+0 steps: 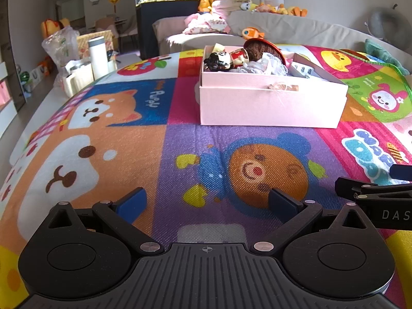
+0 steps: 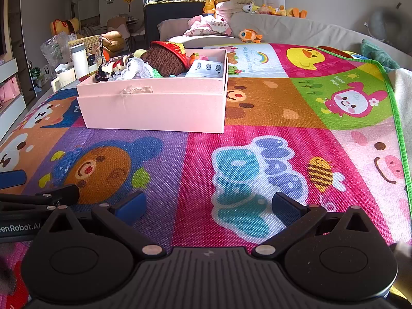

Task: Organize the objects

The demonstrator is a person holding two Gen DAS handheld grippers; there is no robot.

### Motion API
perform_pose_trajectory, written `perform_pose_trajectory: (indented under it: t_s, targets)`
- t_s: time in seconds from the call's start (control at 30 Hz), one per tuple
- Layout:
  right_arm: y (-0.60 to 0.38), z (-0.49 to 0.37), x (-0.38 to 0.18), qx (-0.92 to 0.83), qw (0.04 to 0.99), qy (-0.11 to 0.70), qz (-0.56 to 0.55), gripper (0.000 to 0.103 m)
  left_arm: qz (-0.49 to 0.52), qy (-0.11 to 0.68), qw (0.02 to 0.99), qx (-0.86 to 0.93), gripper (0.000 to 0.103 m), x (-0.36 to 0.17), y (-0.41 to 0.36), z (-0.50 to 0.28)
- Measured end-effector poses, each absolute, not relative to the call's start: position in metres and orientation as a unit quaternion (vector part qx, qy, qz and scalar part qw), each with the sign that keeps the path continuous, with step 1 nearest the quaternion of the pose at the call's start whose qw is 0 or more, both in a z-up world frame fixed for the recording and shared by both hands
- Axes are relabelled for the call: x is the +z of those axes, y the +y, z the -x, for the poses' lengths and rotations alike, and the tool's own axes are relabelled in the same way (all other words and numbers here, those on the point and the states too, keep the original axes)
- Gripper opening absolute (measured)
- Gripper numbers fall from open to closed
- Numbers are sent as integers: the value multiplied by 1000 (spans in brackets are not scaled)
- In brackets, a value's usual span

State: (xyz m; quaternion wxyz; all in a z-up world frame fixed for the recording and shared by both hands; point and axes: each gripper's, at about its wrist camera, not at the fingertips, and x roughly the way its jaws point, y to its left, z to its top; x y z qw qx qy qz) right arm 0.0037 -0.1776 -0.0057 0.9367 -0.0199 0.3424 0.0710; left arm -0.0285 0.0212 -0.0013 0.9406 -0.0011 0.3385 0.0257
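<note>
Cartoon play mat (image 2: 257,108) — pink box (image 1: 270,105) filled with toys; left claw (image 1: 207,202) and right claw (image 2: 208,206) both spread open, empty.

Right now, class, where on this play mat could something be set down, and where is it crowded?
The play mat lies bare between the pink box and both open grippers, left and right. More bare mat runs right of the box to the green edge. The box itself is heaped with toys, and left of the mat a white bottle stands among clutter.
</note>
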Motion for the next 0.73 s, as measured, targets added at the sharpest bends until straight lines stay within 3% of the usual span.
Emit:
perform_pose_trajectory:
  t_s: [0.73]
  targets:
    - [-178,-4,-6,71,937,342,20,103,1,339,941,26,103,-1,21,29]
